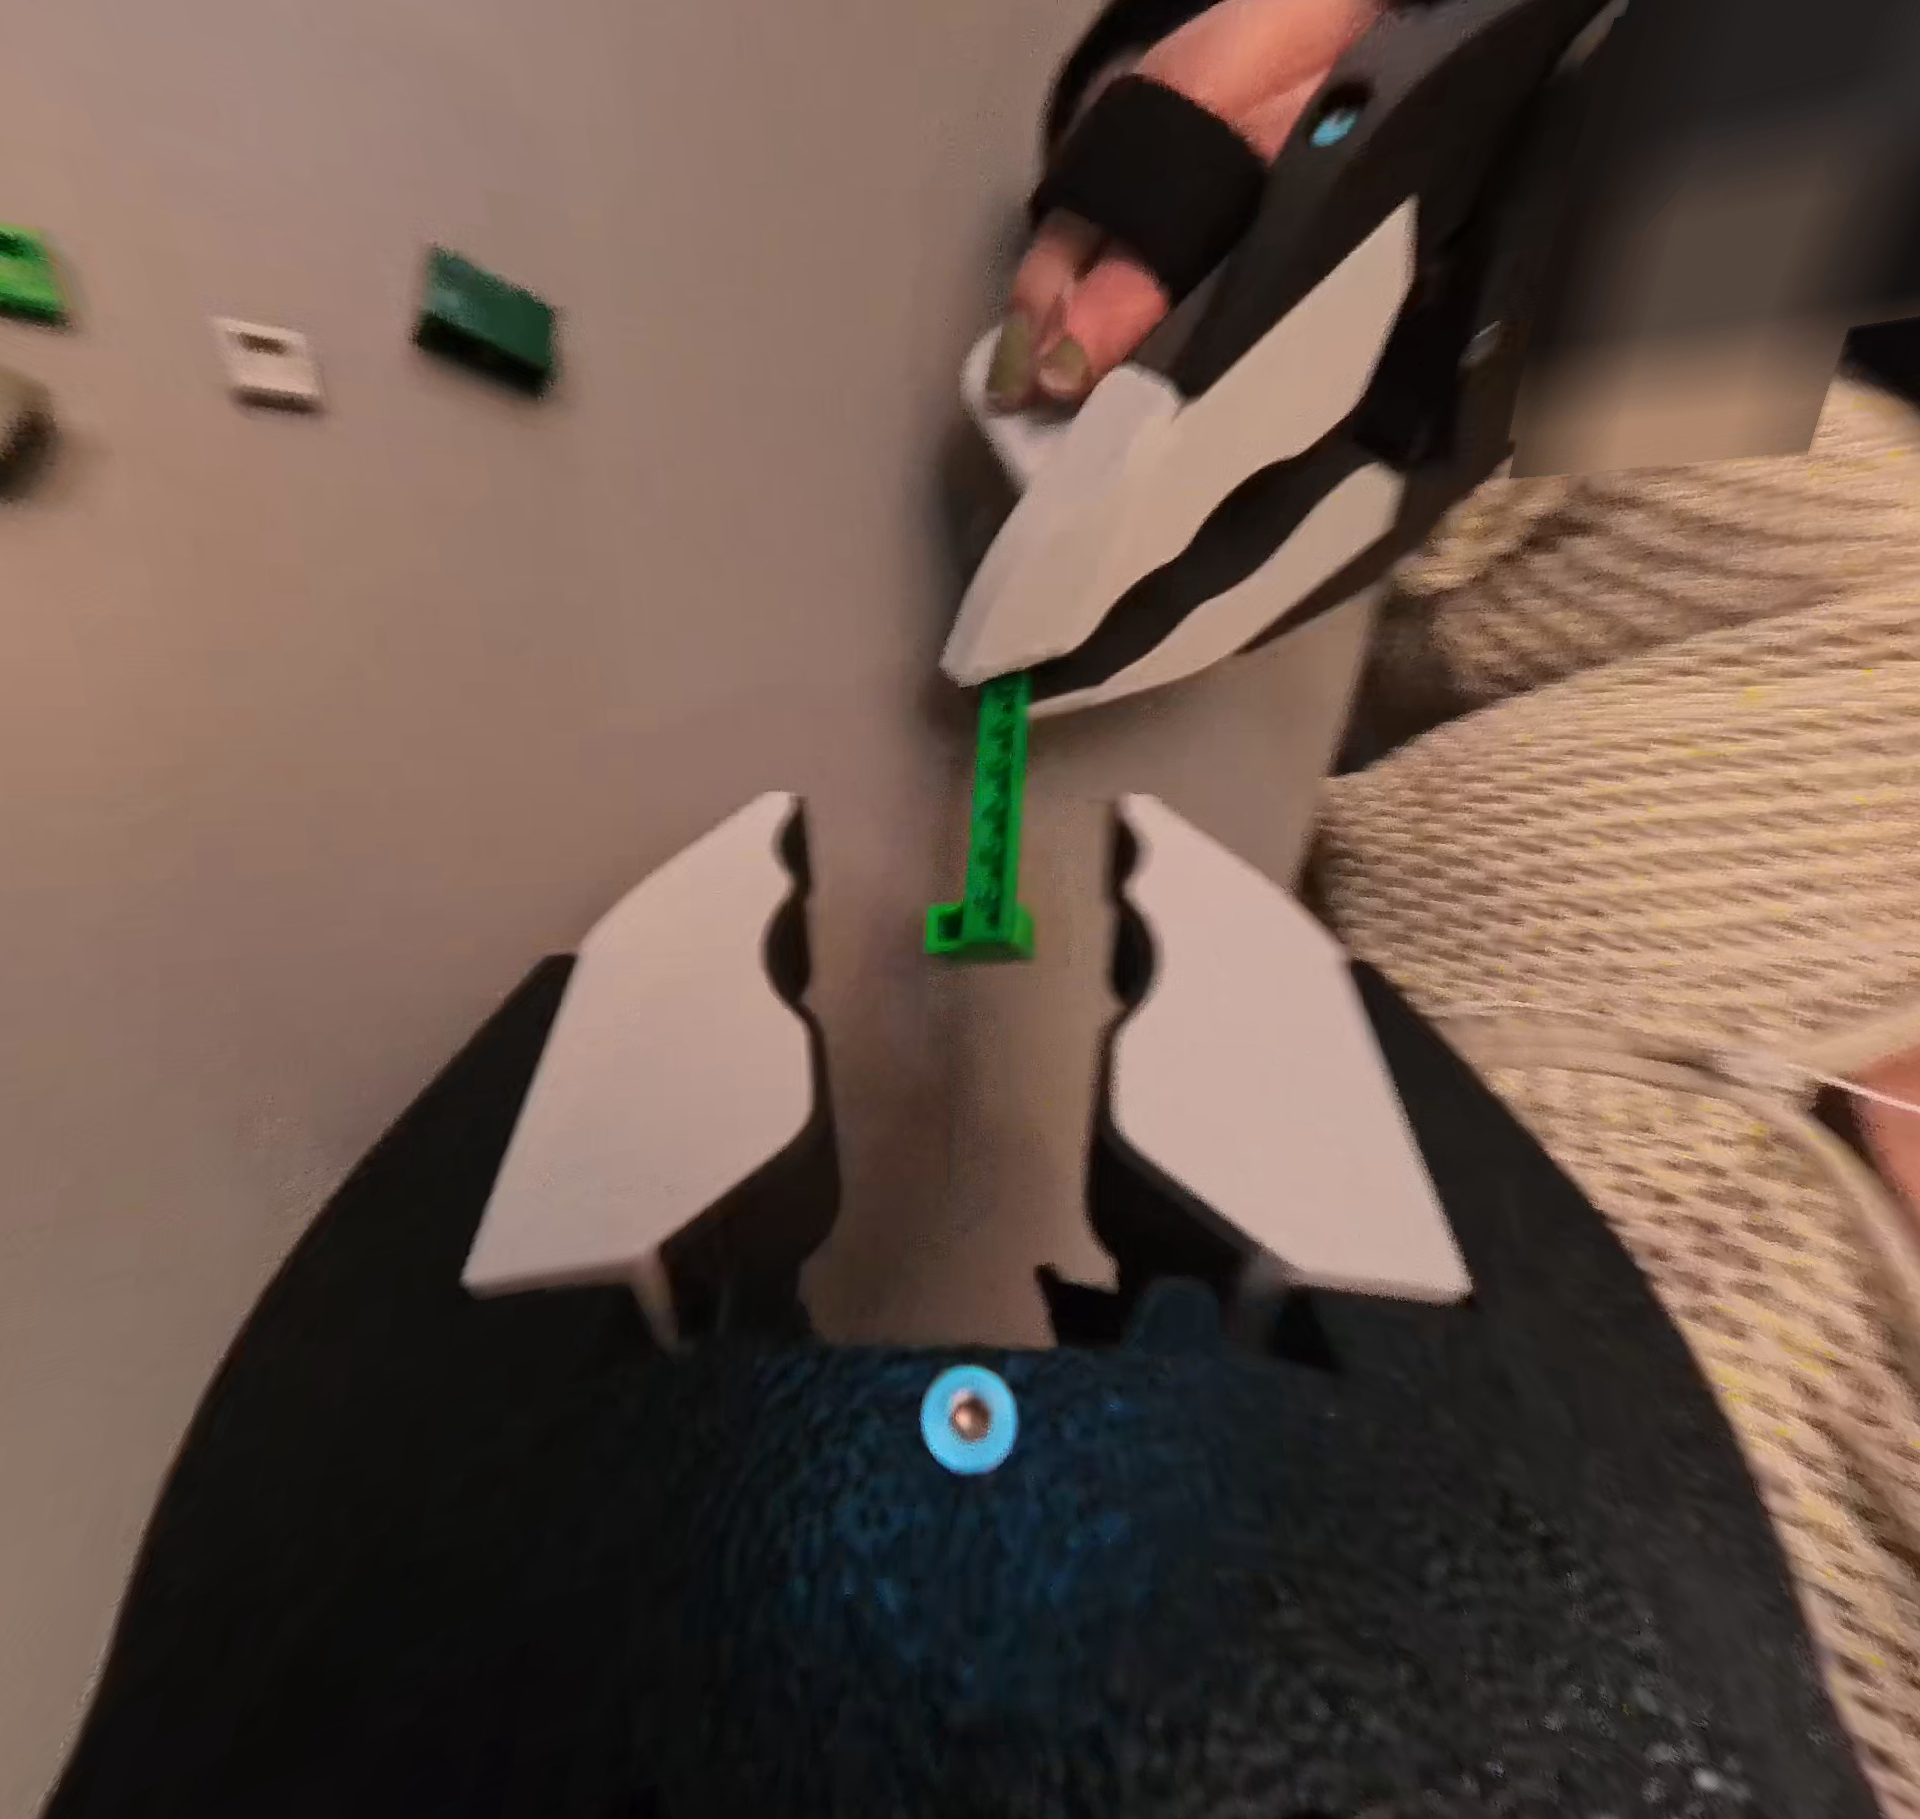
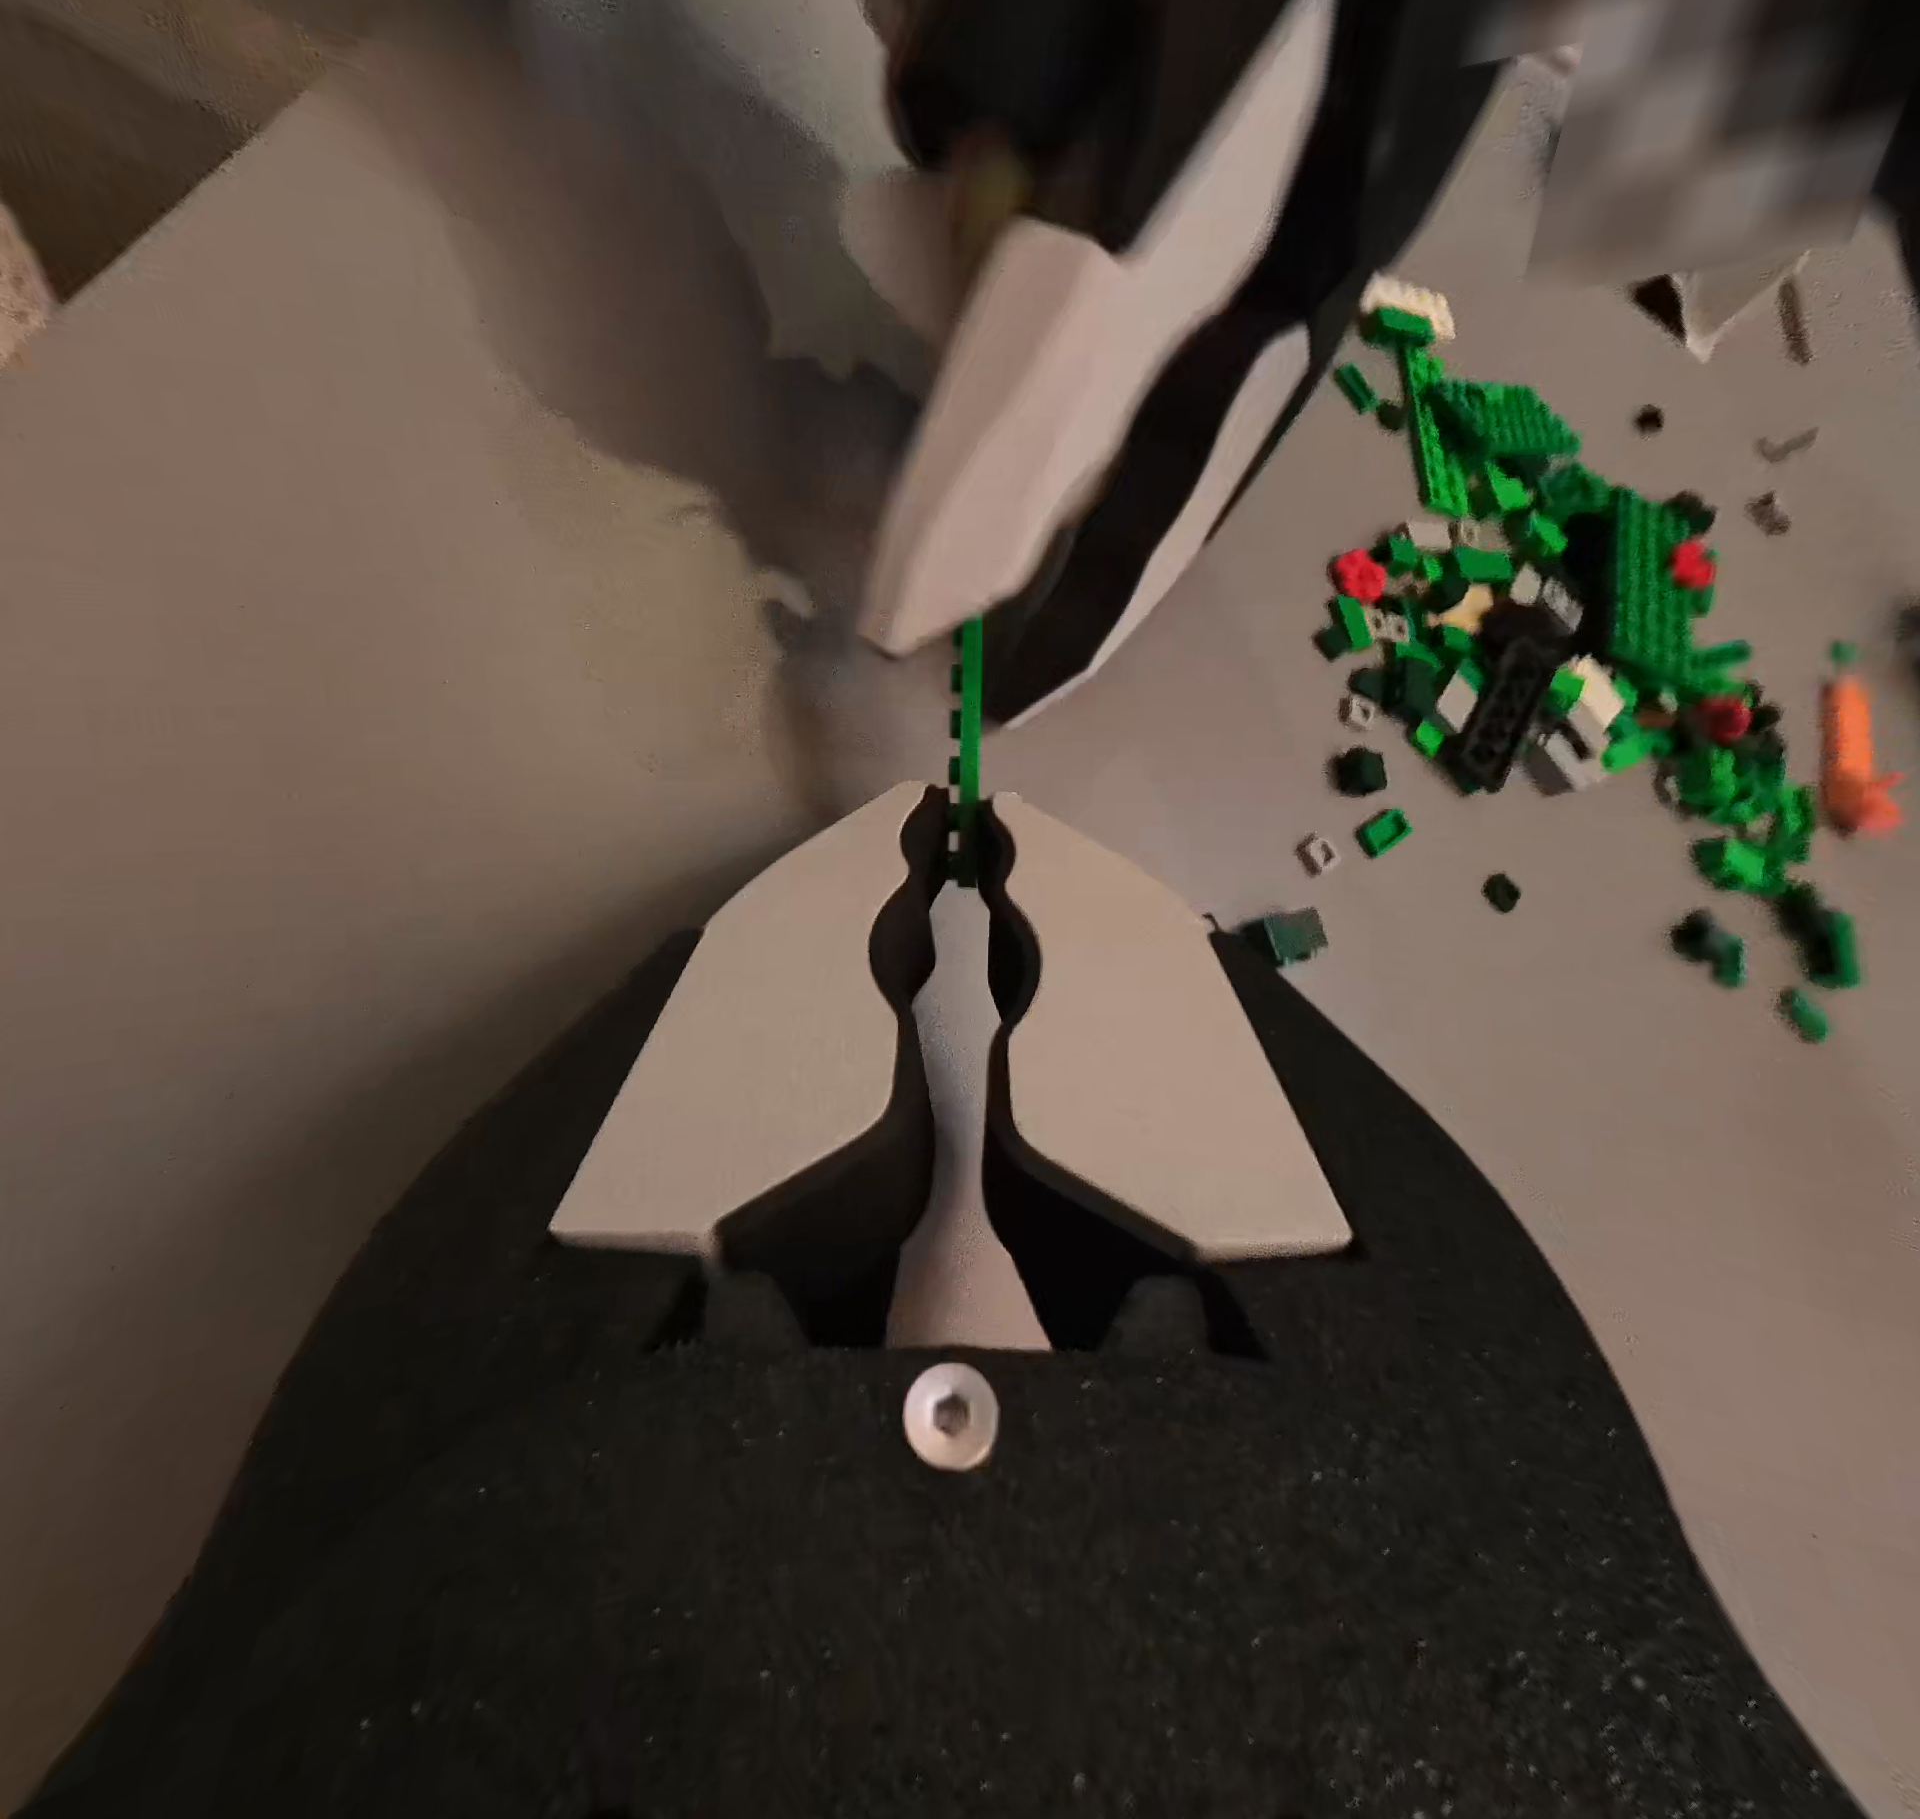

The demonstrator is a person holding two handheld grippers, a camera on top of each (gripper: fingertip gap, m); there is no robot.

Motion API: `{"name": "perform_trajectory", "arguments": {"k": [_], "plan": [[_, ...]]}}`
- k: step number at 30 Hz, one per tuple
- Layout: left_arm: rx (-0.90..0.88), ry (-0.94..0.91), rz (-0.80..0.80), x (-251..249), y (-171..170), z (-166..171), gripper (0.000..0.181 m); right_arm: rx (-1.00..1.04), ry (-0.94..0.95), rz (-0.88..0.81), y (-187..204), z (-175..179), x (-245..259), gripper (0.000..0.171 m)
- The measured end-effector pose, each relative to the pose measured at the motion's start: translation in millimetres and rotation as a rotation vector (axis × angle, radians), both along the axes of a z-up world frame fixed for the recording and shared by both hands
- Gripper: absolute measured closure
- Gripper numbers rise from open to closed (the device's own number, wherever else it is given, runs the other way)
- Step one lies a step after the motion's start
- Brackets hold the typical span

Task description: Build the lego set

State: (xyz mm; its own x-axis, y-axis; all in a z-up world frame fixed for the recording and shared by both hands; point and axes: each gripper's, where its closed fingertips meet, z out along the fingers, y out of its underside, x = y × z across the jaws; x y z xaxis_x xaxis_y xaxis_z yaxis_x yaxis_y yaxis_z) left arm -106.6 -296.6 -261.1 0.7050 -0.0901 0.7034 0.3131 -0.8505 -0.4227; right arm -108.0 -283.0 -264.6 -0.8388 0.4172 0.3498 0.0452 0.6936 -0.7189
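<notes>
With the right gripper [image 2: 961, 813] pinched tight on one end of the long green strip [image 1: 995, 813], bring the wide-open, empty left gripper [image 1: 956, 824] squarely over the far end ahead of it (the one with the small crosspiece) before closing.

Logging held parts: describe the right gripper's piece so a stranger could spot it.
Over the grey table, the right gripper reaches from upper right. It clamps a long, thin bright-green strip with a short crosspiece at its free end; other bricks lie loose.
</notes>
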Motion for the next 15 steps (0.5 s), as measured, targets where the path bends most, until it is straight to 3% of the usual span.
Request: {"name": "perform_trajectory", "arguments": {"k": [2, 4, 8, 12, 15], "plan": [[0.059, 0.216, 0.019, -11, 0, -2, 0.104, -0.093, -0.091, -0.065, 3, 0, -5, 0.166], [0.185, 0.537, 0.001, -24, 1, 2, 0.103, -0.202, -0.214, -0.112, 3, 1, -7, 0.166], [0.439, 1.098, -0.102, -30, 4, 22, 0.121, -0.355, -0.406, -0.126, -4, 5, -7, 0.166], [0.471, 1.375, -0.282, -23, 3, 13, 0.137, -0.408, -0.489, -0.111, -8, 5, -7, 0.166], [0.418, 1.486, -0.351, -30, 2, 4, 0.164, -0.397, -0.487, -0.102, -9, 5, -6, 0.166]]}}
